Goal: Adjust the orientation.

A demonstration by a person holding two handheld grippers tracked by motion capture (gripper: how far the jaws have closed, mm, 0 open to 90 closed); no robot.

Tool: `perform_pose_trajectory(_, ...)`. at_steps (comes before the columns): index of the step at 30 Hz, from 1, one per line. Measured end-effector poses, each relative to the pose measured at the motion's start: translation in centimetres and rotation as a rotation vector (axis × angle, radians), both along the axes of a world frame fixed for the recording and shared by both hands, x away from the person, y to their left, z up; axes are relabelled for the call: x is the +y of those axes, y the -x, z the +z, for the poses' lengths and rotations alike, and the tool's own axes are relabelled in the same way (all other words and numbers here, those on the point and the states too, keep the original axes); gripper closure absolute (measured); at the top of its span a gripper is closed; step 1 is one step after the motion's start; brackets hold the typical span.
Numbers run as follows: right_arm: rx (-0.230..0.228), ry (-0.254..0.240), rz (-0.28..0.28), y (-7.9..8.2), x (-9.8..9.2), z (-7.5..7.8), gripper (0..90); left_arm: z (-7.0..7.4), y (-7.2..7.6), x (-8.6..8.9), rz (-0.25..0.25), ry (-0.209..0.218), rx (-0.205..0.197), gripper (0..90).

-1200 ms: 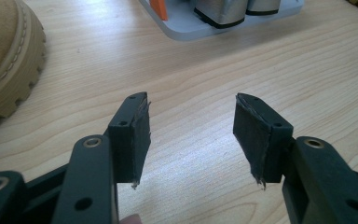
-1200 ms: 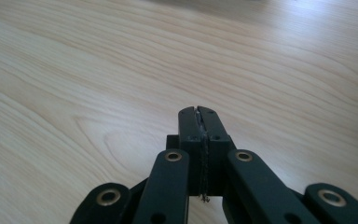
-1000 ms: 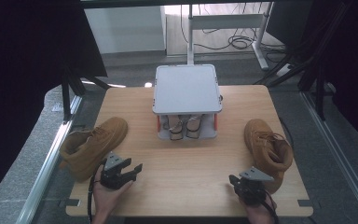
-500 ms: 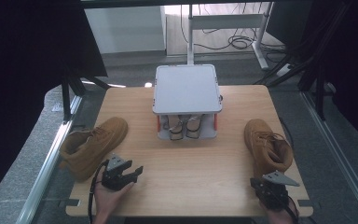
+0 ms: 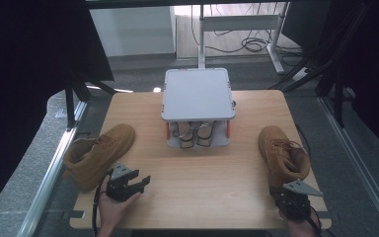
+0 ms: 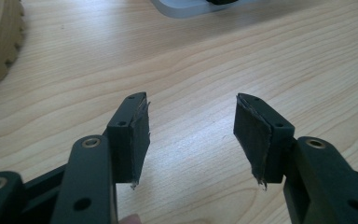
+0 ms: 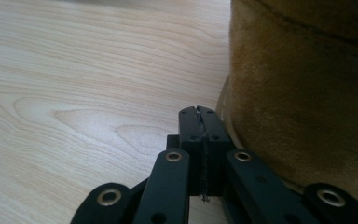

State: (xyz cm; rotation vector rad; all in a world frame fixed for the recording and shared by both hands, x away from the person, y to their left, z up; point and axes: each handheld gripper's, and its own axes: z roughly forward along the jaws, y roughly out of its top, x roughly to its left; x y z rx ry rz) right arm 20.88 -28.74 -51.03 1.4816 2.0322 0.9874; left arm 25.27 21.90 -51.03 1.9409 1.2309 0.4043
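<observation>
**Two tools low at the near edge, a boot beside each**

High view first. I've got the wooden worktop [image 5: 197,168] below me, a grey rack [image 5: 198,94] standing at its far middle with a pair of shoes [image 5: 195,134] tucked under its flat top. The left boot [image 5: 98,154] lies on its side near the left edge, toe pointing towards the rack. The right boot [image 5: 282,154] stands upright near the right edge, heel towards me. My left tool [image 5: 139,183] sits at the near left, just beside the left boot's sole, tips aimed right and across the wood, with my hand [image 5: 111,210] under it. My right tool [image 5: 292,197] is at the near right corner, directly behind the right boot's heel.

Left gripper view now. The left tool [image 6: 192,135] has its jaws standing well apart, bare worktop [image 6: 242,60] between the pads [image 6: 140,140], nothing gripped. The ridged sole of the left boot [image 6: 0,42] curves in at the upper left, clear of the jaws. A corner of the rack [image 6: 191,7] shows at the top.

Right gripper view. The right tool [image 7: 199,116] has its jaws pressed flat together, nothing between them. The tan suede of the right boot [image 7: 303,93] rises just beside the tips on the right; I can't tell whether they touch. Pale worktop [image 7: 74,84] spreads to the left.
</observation>
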Motion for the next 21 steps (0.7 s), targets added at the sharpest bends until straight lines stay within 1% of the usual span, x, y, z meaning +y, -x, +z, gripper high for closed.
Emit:
perform_pose_trajectory(1,0.002,-0.038,0.006,0.0,-0.5,0.0,89.6,0.0,0.0,0.0,0.0,0.0,0.002,45.3)
perform_pose_trajectory(3,0.005,-0.042,0.008,0.0,-0.6,0.0,89.7,-0.1,0.0,0.1,0.001,0.002,0.004,45.3)
perform_pose_trajectory(4,0.007,-0.027,0.01,0.0,-0.7,0.1,89.7,-0.1,0.0,0.2,0.005,0.004,0.006,45.3)
perform_pose_trajectory(5,0.007,-0.025,0.012,0.0,-0.8,0.1,89.7,-0.1,0.0,0.2,0.006,0.003,0.004,45.3)
perform_pose_trajectory(10,0.013,-0.038,0.011,0.2,-1.4,0.1,89.8,-0.1,0.1,0.3,0.006,0.004,0.006,45.3)
perform_pose_trajectory(13,0.017,-0.04,0.012,0.2,-1.7,0.1,89.8,-0.1,0.1,0.3,-0.001,0.015,0.01,45.3)
perform_pose_trajectory(16,0.021,-0.023,-0.008,0.4,-2.4,0.3,89.8,-0.1,0.1,0.2,-0.002,0.011,0.007,45.2)
perform_pose_trajectory(18,0.022,-0.021,-0.014,0.5,-2.7,0.3,89.8,-0.1,0.1,0.2,0.001,0.008,0.008,45.2)
perform_pose_trajectory(19,0.017,-0.016,-0.042,0.7,-3.5,0.3,89.8,-0.1,0.1,0.2,0.003,0.007,0.008,45.1)
perform_pose_trajectory(21,0.014,-0.017,-0.05,0.8,-3.8,0.3,89.8,-0.2,0.1,0.2,0.004,0.005,0.01,45.1)
